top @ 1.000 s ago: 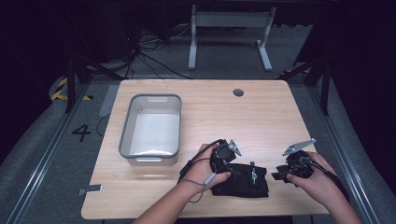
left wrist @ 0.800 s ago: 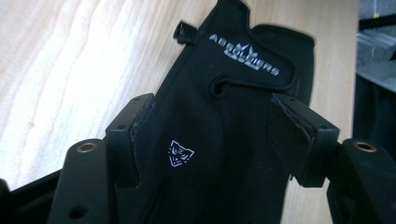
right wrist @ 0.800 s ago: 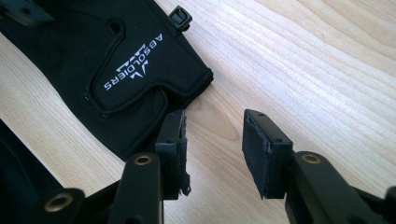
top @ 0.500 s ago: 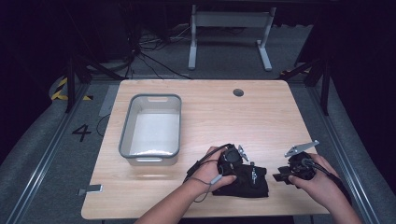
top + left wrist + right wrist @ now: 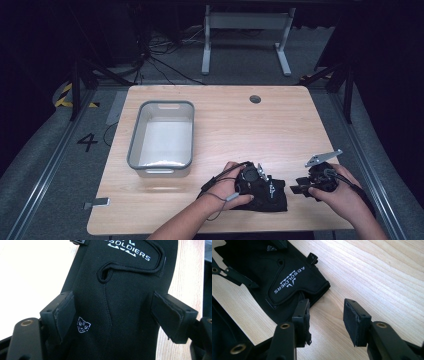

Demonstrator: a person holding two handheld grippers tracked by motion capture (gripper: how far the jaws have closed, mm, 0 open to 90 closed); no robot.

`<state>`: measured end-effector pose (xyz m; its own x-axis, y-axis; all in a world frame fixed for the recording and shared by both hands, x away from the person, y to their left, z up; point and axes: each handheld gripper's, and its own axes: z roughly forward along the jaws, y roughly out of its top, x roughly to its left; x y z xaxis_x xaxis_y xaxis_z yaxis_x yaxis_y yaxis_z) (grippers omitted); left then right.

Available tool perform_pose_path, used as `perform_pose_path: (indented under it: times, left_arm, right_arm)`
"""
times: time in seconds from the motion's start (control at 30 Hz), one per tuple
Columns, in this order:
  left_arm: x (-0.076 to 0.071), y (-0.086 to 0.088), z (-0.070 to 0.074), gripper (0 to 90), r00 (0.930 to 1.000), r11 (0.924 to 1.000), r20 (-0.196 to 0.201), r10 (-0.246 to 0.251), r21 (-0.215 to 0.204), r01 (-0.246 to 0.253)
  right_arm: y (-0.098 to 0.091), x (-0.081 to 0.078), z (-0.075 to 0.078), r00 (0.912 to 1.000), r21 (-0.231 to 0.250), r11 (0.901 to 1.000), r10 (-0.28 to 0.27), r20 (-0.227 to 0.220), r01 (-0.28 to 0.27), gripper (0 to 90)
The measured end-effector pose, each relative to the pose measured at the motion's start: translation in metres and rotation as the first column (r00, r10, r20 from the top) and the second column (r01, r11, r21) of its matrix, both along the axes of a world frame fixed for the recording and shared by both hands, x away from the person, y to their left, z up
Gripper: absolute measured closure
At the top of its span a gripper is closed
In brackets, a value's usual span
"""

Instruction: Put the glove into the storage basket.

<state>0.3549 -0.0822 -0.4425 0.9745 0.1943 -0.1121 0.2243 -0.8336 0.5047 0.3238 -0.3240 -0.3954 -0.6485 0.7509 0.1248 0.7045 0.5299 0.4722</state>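
The left tongs (image 5: 112,315) stand spread wide over a black glove (image 5: 117,302), one pad on each side of it, nothing pinched yet. The right tongs (image 5: 325,320) are open too, just beside the glove's edge above bare tabletop (image 5: 374,277). The glove lies at the near edge, well apart from the grey bin (image 5: 162,137). I'd say press down first, then close to bunch the fabric, or it will slip flat.
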Motion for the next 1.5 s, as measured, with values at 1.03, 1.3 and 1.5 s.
perform_pose_path:
  times: [1.03, 1.3, 1.5]
  left_arm:
    - [-0.001, 0.003, 0.004, 63.7, 0.995, 0.9979, 0.087, 0.049, 0.038, -0.052]
    - [0.004, 0.012, 0.019, 67.9, 0.9943, 0.9944, 0.015, 0.105, 0.009, -0.105]
    - [0.0, 0.023, 0.038, 68.3, 0.9922, 0.9923, -0.022, 0.123, -0.016, -0.123]
  right_arm:
    - [0.0, 0.0, 0.001, 1.0, 0.035, 0.9994, 0.004, -0.007, -0.004, 57.8]
    - [-0.001, 0.002, -0.001, 0.9999, 0.035, 0.9994, -0.002, -0.01, 0.003, 58.1]
    - [-0.002, 0.003, -0.001, 0.9999, 0.04, 0.9992, -0.004, -0.01, 0.004, 58.8]
